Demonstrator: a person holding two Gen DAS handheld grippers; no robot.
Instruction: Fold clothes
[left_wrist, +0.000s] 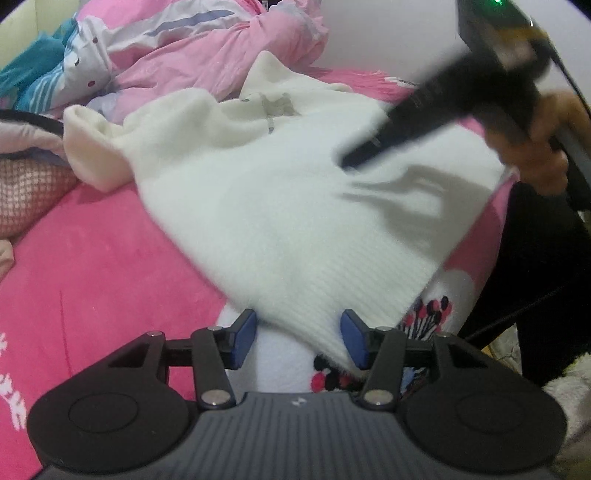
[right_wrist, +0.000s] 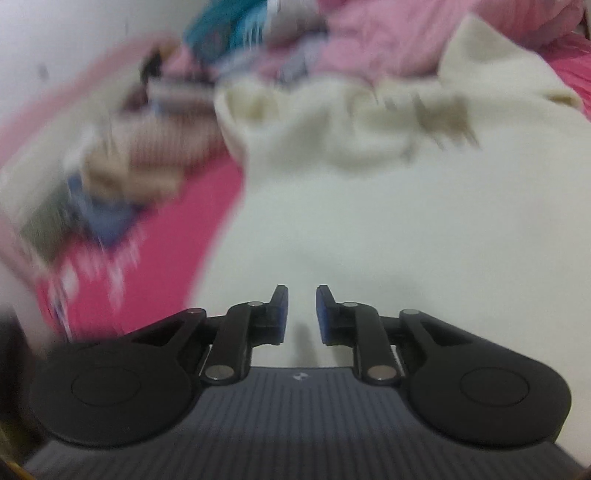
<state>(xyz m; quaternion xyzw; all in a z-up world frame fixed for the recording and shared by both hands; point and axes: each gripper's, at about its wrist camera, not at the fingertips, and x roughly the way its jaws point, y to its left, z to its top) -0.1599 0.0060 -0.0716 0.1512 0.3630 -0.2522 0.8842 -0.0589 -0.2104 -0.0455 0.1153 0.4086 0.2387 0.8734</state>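
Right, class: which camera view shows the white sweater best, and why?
The left wrist view. There the white sweater is fairly sharp, spread over the pink blanket, with its ribbed hem, a sleeve cuff and its outline visible. The right wrist view shows the sweater too, but blurred and so close that it fills the frame, hem out of sight.

Right wrist view was motion-smeared: pile of pink and teal clothes (right_wrist: 258, 40) unreadable. Left wrist view: blurred black right gripper (left_wrist: 406, 122) hid part of white knitted sweater (left_wrist: 280, 206).
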